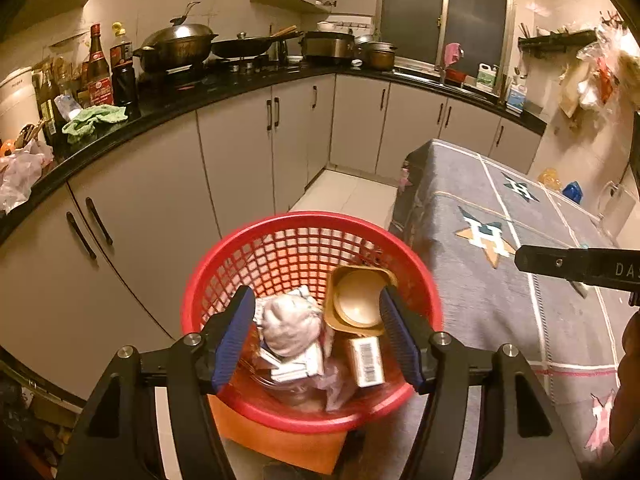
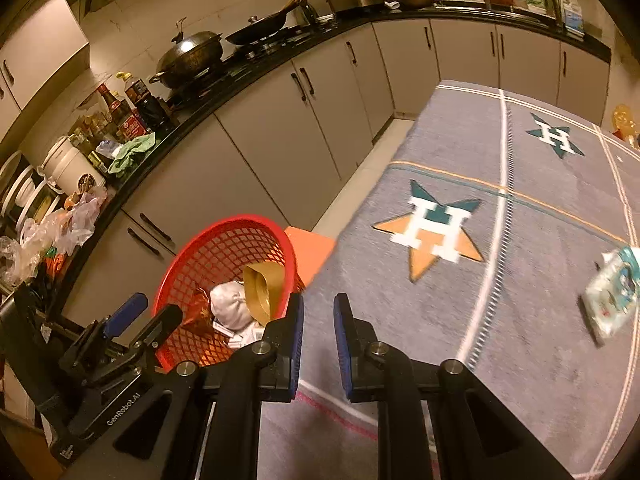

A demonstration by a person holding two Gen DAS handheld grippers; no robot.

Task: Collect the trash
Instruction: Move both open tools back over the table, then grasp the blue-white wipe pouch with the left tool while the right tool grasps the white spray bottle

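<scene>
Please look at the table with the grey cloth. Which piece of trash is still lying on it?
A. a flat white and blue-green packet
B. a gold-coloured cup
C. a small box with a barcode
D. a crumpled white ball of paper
A: the flat white and blue-green packet lies on the grey cloth, while the cup, paper ball and barcode box are in the red basket.

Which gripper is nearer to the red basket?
Left. The left gripper hangs open right above the red basket; the right gripper is beside it, over the grey tablecloth.
</scene>
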